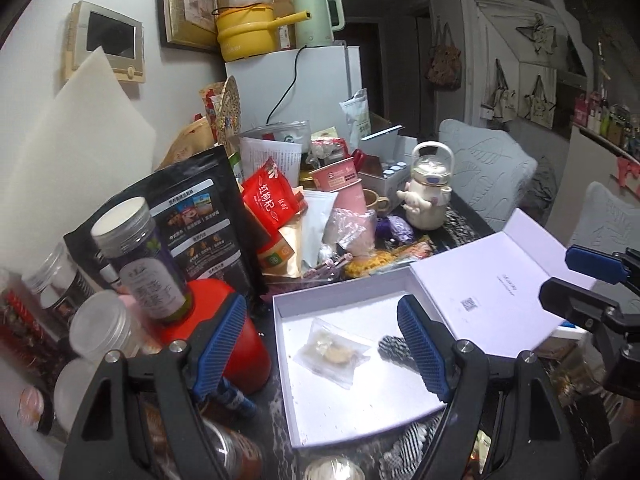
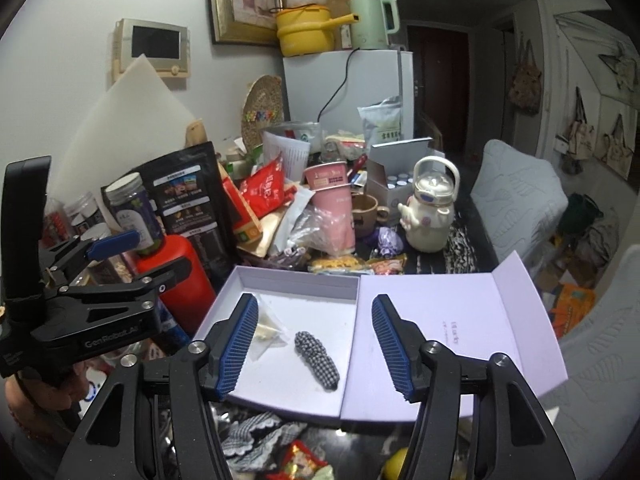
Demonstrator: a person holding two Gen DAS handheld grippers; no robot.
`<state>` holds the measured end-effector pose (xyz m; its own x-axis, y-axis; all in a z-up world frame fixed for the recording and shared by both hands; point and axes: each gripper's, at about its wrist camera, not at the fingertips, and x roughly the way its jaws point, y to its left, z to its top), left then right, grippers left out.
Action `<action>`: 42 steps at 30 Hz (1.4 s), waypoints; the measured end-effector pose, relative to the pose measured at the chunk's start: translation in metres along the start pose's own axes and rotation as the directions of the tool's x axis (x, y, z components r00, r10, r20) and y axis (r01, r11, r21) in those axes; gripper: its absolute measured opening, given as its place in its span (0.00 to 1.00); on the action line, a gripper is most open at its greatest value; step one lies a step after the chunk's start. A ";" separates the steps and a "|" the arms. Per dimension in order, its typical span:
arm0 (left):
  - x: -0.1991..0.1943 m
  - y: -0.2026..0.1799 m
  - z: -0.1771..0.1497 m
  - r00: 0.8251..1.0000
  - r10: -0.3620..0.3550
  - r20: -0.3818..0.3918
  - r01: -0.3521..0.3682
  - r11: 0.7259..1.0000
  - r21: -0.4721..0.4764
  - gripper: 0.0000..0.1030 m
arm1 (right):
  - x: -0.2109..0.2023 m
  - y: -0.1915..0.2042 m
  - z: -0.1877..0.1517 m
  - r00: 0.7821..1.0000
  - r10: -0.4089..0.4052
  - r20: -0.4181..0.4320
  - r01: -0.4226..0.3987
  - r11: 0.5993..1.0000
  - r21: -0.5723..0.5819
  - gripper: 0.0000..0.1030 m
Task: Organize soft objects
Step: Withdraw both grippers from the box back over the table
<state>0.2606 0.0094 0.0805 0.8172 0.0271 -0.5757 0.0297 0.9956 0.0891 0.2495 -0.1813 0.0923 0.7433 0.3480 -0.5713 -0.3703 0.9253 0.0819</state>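
Both grippers seen wide, nothing held: left gripper [image 1: 322,346], right gripper [image 2: 315,346]. Checked scrunchie [image 2: 317,360] is laid in the white box [image 2: 296,278] w/ long axis slanting away, directly btwn right gripper's pads. More gingham fabric [image 2: 256,436] is left below box's near edge, judged nearer the right gripper.

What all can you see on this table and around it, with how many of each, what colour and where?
gift box: one, white, open at table front, lid flat to its right
checked fabric roll: one, black and white, inside box
clear packet: one, see-through, inside box beside the roll
red bottle: one, left of box
purple-label jar: one, silver cap, on the red bottle
black pouch: one, behind the bottle
pink cups: two, stacked, mid table
teapot-shaped bottle: one, cream, right of cups
yellow pot: one, atop white fridge
green kettle: one, beside pot
left tongs: open, empty
right tongs: open, empty
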 end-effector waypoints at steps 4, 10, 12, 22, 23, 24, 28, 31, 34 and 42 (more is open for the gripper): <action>-0.021 0.002 -0.010 1.000 0.008 0.010 -0.008 1.000 0.005 0.76 | -0.017 0.007 -0.011 1.000 -0.010 0.016 0.010 1.000 0.009 0.61; -0.051 0.004 -0.026 1.000 -0.012 0.027 0.012 1.000 0.012 0.76 | -0.041 0.021 -0.029 0.999 -0.018 0.038 0.018 1.000 0.004 0.65; -0.062 0.005 -0.033 0.999 -0.025 0.033 0.025 1.000 0.016 0.76 | -0.051 0.027 -0.036 0.998 -0.032 0.047 0.032 0.999 0.000 0.68; -0.106 0.006 -0.072 0.996 -0.065 0.063 0.063 0.997 0.033 0.76 | -0.095 0.050 -0.077 0.995 -0.031 0.099 0.029 0.999 0.023 0.72; -0.109 0.007 -0.077 0.995 -0.072 0.064 0.070 0.997 0.033 0.76 | -0.098 0.053 -0.081 0.995 -0.028 0.100 0.026 0.999 0.023 0.72; -0.112 0.007 -0.082 0.994 -0.081 0.069 0.079 0.996 0.031 0.76 | -0.099 0.054 -0.084 0.995 -0.025 0.100 0.023 1.000 0.021 0.72; -0.118 0.002 -0.101 0.993 -0.087 0.083 0.083 0.996 0.043 0.76 | -0.105 0.064 -0.102 0.995 -0.019 0.100 0.019 1.000 0.011 0.72; -0.120 -0.001 -0.110 0.993 -0.091 0.077 0.086 0.995 0.059 0.76 | -0.105 0.069 -0.111 0.996 -0.016 0.091 0.016 1.000 0.001 0.72; -0.119 -0.002 -0.120 0.993 -0.097 0.068 0.093 0.993 0.068 0.76 | -0.108 0.071 -0.123 0.996 -0.016 0.086 0.015 1.000 0.005 0.72; -0.115 -0.006 -0.149 0.989 -0.147 0.024 0.145 0.987 0.076 0.76 | -0.109 0.074 -0.153 0.998 -0.013 0.058 0.012 1.000 0.011 0.72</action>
<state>0.0809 0.0138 0.0254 0.8174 -0.1219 -0.5631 0.1915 0.9793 0.0659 0.0552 -0.1739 0.0356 0.7790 0.3443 -0.5241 -0.3550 0.9311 0.0839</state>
